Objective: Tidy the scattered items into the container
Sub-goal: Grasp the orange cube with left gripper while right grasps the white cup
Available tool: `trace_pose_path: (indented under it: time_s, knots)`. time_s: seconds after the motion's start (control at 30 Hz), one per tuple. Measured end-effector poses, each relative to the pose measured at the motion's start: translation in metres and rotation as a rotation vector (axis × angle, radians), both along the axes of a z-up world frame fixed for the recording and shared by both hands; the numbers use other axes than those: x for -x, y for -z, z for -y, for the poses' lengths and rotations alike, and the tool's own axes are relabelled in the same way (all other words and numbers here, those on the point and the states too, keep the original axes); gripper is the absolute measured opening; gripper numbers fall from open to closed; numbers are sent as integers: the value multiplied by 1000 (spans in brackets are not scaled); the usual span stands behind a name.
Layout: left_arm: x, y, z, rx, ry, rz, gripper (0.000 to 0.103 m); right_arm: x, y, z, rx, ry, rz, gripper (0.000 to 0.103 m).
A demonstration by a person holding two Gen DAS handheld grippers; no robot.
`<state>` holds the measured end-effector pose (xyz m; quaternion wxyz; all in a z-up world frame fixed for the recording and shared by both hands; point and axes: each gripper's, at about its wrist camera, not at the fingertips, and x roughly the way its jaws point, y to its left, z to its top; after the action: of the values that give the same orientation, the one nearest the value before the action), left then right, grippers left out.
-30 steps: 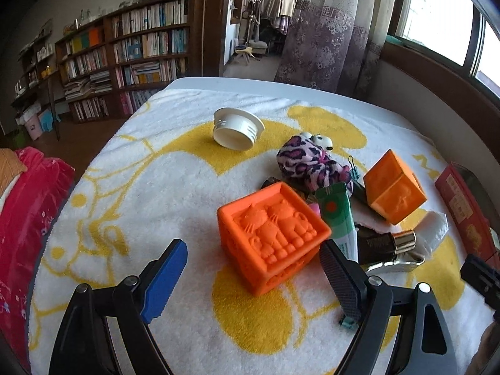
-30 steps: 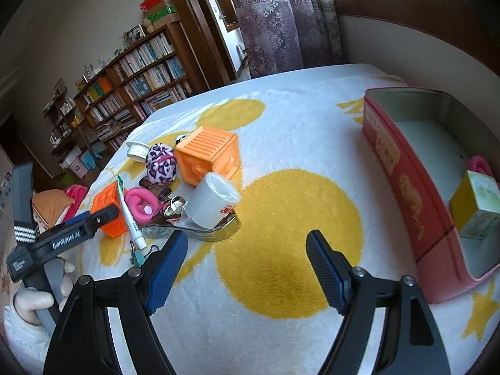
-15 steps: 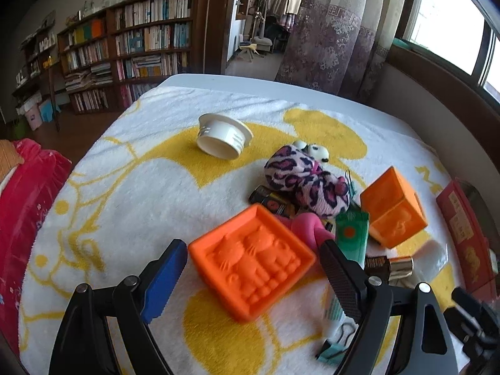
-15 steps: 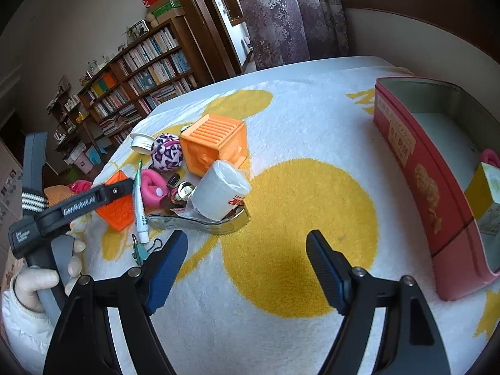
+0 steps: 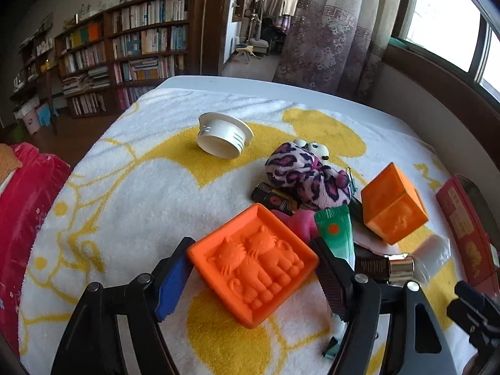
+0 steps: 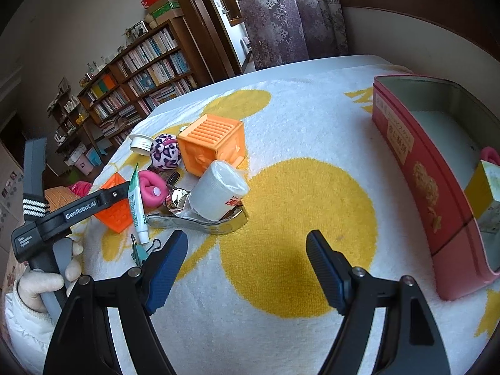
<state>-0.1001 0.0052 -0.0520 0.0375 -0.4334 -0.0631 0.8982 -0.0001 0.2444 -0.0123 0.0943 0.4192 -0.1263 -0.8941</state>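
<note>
On the towel-covered table, as I read it from my two wrist cameras:

Left gripper [image 5: 253, 268]: my fingers are set either side of the orange cat block [image 5: 253, 264]. Both pads sit right at its edges; I cannot tell whether they are pressing it or merely touching.
Orange cat block: tilted, cat relief facing the camera, at the near edge of the pile on the yellow-and-white towel [image 5: 140, 193].
Right gripper [image 6: 247, 268]: fingers spread wide, holding nothing, over a bare yellow patch of towel between the pile and the container.
Container: the red tin [image 6: 415, 181] stands at my right, well apart from the pile. A yellow-green carton [image 6: 484, 187] and a pink item [image 6: 490, 154] are already inside.
Pile, near side: green tube [image 5: 336, 234] just beside the cat block; pink toy [image 5: 301, 222] behind both.
Pile, far side: leopard plush [image 5: 307, 176], second orange cube [image 5: 393, 203], dark lighter [image 5: 273, 198] partly under the plush.
Pile, right side: white roll [image 6: 217, 187] resting on a chrome clip [image 6: 200, 223]; teal binder clip [image 6: 140, 250] near the tube's cap end.
Outlier: white lid [image 5: 223, 136] alone, apart from the pile.
</note>
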Motion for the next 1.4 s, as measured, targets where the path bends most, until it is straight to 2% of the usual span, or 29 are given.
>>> trace_pose_path:
  time_s: [0.23, 0.47, 0.77, 0.8, 0.87, 0.9, 1.4]
  knots:
    - [-14, -8, 7, 0, 23, -18, 76, 4, -10, 5, -41, -13, -28, 81]
    - [-25, -12, 15, -16, 23, -26, 76, 26, -18, 23, -103, -53, -50, 81]
    - [-29, -17, 19, -28, 20, -36, 76, 52, 4, 43, -172, -107, -7, 81]
    - [-29, -17, 18, -28, 22, -34, 76, 53, 7, 42, -180, -101, 1, 77]
    - [-29, -16, 17, -30, 24, -29, 76, 54, 12, 39, -167, -102, 23, 51]
    - [-29, -16, 17, -33, 25, -27, 76, 53, 13, 38, -150, -105, 29, 48]
    - [-39, -36, 0, -20, 53, -66, 76, 20, -19, 4, -44, -3, -65, 46]
